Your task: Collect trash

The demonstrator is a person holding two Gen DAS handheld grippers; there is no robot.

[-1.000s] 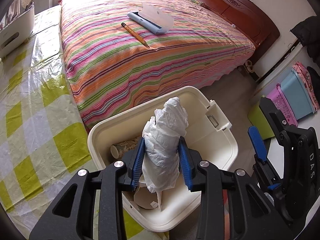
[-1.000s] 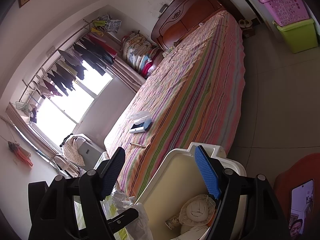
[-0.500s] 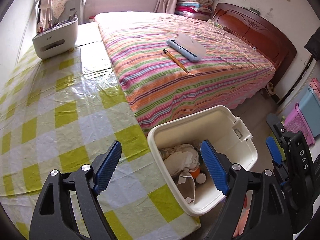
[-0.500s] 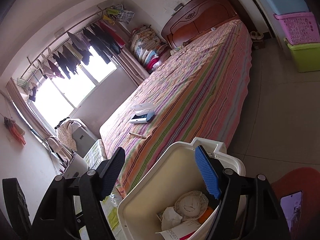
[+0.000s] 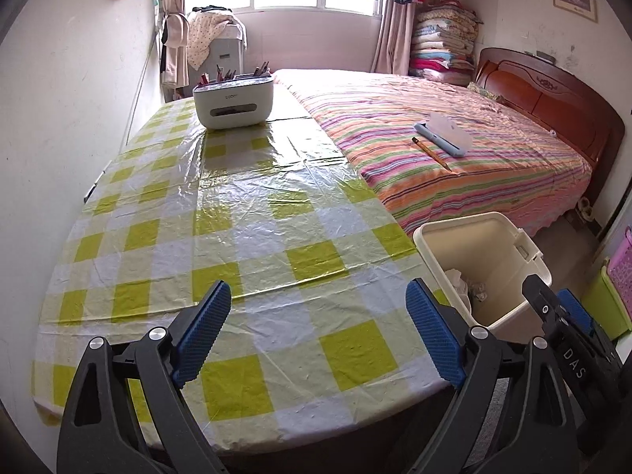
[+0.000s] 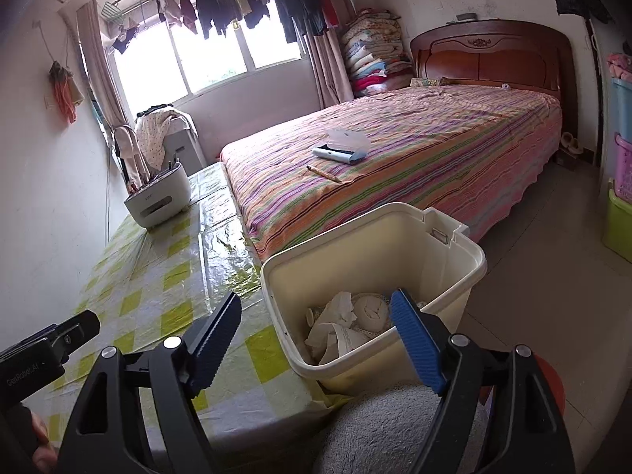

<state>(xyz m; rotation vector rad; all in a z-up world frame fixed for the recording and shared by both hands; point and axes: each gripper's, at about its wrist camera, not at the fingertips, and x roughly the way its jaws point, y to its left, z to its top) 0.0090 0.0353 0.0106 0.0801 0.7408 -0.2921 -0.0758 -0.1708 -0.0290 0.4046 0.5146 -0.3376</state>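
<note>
- Our left gripper (image 5: 318,330): jaws wide, just been opening, nothing between them; only the checked tablecloth (image 5: 252,237) behind, lower centre.
- Our right gripper (image 6: 316,335): jaws wide too, just opened further, empty; near rim of the cream bin (image 6: 466,276) shows in the gap.
- Bin sits mid-frame in the right wrist view, just beside the table edge, crumpled paper trash (image 6: 347,326) inside.
- Upper frame: striped bed (image 6: 414,146) with pencil (image 6: 324,173); white organizer (image 5: 233,100) far on the table.

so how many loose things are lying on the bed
2: a pencil on the striped cover, and an open blue case just beyond it toward the headboard. Nothing else shows, though the far side is hard to see.
</note>
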